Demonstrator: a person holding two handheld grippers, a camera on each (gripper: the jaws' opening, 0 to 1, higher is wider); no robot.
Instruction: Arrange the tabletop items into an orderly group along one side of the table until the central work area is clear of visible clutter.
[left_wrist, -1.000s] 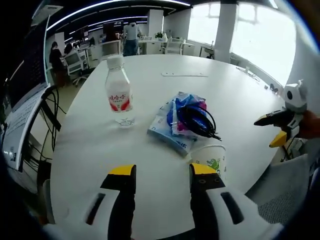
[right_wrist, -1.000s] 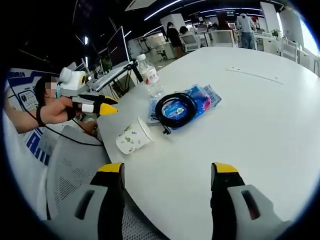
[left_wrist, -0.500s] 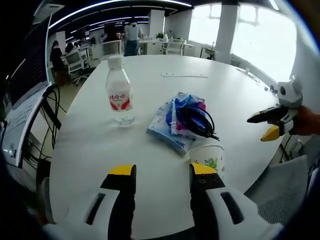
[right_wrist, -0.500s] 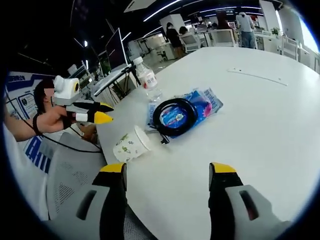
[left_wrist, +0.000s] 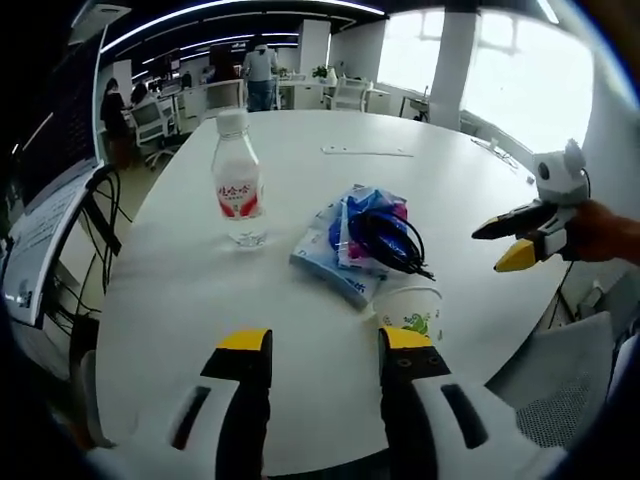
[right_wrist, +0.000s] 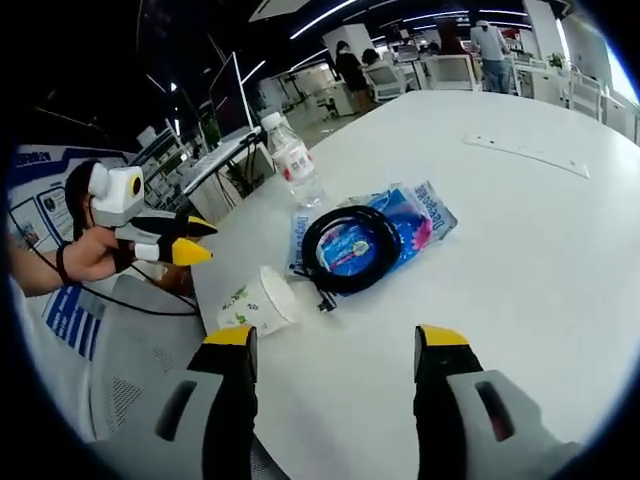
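A clear water bottle (left_wrist: 238, 185) (right_wrist: 293, 158) with a red label stands on the round white table (left_wrist: 200, 300) (right_wrist: 530, 220). Beside it lie blue snack packets (left_wrist: 335, 250) (right_wrist: 425, 205) with a coiled black cable (left_wrist: 392, 240) (right_wrist: 350, 250) on top. A printed paper cup (left_wrist: 410, 312) (right_wrist: 255, 300) lies on its side near the table edge. My left gripper (left_wrist: 325, 345) (right_wrist: 205, 242) is open, just short of the cup. My right gripper (right_wrist: 335, 335) (left_wrist: 490, 250) is open too, hovering over the table on the other side of the pile.
A white strip (left_wrist: 368, 151) (right_wrist: 525, 155) lies flat on the far part of the table. Grey mesh chairs (left_wrist: 560, 380) (right_wrist: 130, 370) stand at the near edge. Hanging cables (left_wrist: 100, 210) and desks with monitors are beyond the bottle side. People stand far back.
My right gripper has moved in over the table edge, closer to the cable and packets. My left gripper has hardly moved. The items lie as before.
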